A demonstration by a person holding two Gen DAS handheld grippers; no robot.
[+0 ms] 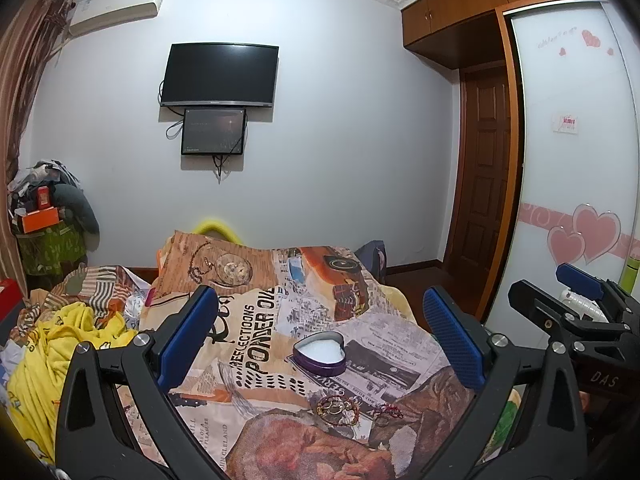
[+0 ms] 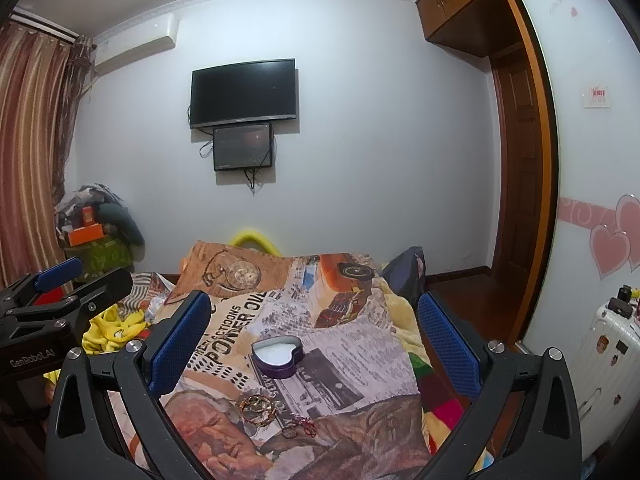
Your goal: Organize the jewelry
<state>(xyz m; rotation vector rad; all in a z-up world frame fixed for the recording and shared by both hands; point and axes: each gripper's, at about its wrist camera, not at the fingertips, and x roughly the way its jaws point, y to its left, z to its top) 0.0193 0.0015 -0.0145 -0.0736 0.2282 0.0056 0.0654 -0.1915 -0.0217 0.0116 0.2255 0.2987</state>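
Note:
A purple heart-shaped box [image 1: 319, 353] [image 2: 277, 356] with a white lining lies open on the printed bedspread [image 1: 260, 320] [image 2: 344, 344]. Nearer to me, a heap of gold bracelets [image 1: 337, 407] [image 2: 258, 407] and a small red string piece [image 1: 390, 412] [image 2: 305, 426] rest on the cloth. My left gripper [image 1: 320, 332] hovers open above and short of the box, nothing between its blue pads. My right gripper [image 2: 314, 336] is likewise open and empty, held beside the left one, whose fingers [image 2: 60, 280] show at the left edge. The right gripper [image 1: 560, 292] appears at the right of the left wrist view.
Yellow clothing [image 1: 60, 344] is piled on the bed's left side. A white suitcase [image 2: 608, 352] stands by the sliding wardrobe door [image 1: 572, 160] on the right. A television [image 1: 220, 76] hangs on the far wall, and a cluttered green basket [image 1: 48, 240] stands at far left.

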